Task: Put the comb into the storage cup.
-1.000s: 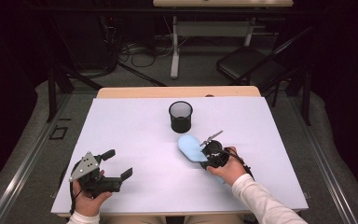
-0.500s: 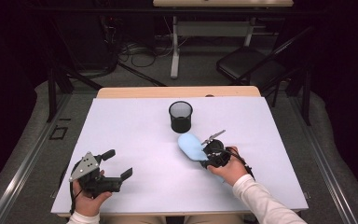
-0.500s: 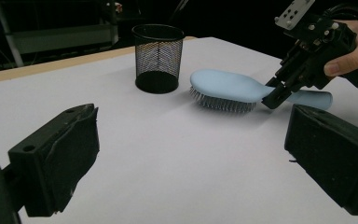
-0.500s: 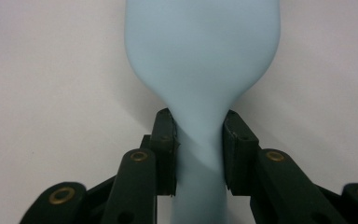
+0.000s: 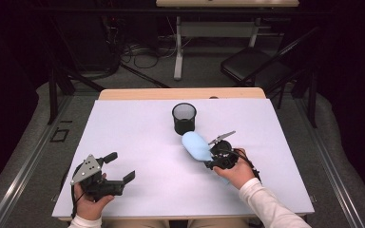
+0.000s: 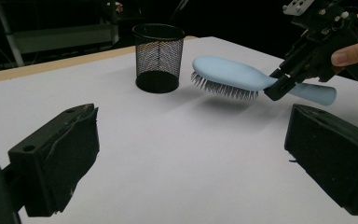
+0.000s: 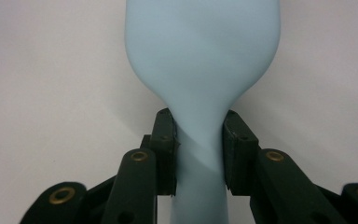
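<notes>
A light blue hairbrush [image 5: 196, 145] hangs just above the white table, bristles down, its head pointing toward the black mesh cup [image 5: 184, 118]. My right gripper [image 5: 214, 156] is shut on the brush's neck. In the right gripper view the two pads clamp the handle of the hairbrush [image 7: 200, 70] from both sides, right gripper [image 7: 199, 149]. From the left gripper view the hairbrush [image 6: 233, 74] floats over its shadow, right of the mesh cup [image 6: 158, 56]. My left gripper [image 5: 119, 167] stands open near the table's front left, left gripper [image 6: 191, 158], with nothing between its fingers.
The white table [image 5: 138, 137] has a wooden strip along its far edge. Beyond it stand a black chair [image 5: 256, 66], a desk frame and cables on the floor. A person's hands and sleeves hold both grippers at the near edge.
</notes>
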Demonstrator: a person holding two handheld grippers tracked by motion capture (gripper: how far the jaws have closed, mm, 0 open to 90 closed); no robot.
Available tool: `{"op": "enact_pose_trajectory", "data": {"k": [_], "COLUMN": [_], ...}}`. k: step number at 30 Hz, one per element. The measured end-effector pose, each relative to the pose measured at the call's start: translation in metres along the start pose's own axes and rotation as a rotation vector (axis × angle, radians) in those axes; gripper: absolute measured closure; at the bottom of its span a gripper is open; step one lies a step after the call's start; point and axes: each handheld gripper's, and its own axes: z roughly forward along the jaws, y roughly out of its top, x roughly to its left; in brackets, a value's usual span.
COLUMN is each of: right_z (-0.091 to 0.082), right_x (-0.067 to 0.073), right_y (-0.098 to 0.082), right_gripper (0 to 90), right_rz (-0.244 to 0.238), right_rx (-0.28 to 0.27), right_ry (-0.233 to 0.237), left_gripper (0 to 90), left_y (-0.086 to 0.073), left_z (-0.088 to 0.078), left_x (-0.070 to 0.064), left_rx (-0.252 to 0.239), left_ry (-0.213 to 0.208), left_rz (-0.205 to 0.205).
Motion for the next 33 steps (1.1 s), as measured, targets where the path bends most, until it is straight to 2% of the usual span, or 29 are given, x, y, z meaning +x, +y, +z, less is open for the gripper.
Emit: {"op": "enact_pose_trajectory", "data": {"k": [3,4,5,14,25,33], "right_z": [-0.003,-0.002,-0.004,-0.011,-0.019,-0.019], "right_x": [0.0,0.0,0.0,0.0,0.006,0.012], "right_y": [0.0,0.0,0.001,0.003,0.009,0.014], "right_gripper": [69.6,69.6,69.6,69.6,69.6,69.6], "right_rz": [-0.006,0.002,-0.002,0.012,-0.006,0.003], "right_rx": [-0.004,-0.026,-0.012,-0.068,-0.135,-0.192], "right_ry": [0.005,0.008,0.01,0.029,0.038,0.06], "left_gripper": [3.0,3.0,3.0,3.0,2.9,3.0], "left_y": [0.0,0.0,0.0,0.0,-0.001,-0.001], "left_z": [0.0,0.0,0.0,0.0,0.0,0.001], "left_x": [0.0,0.0,0.0,0.0,0.001,0.001], "left_rx": [0.0,0.0,0.0,0.001,0.006,0.014], "left_ry": [0.001,0.0,0.001,0.003,0.01,0.017], "left_rz": [0.0,0.0,0.0,0.0,-0.005,-0.014]}}
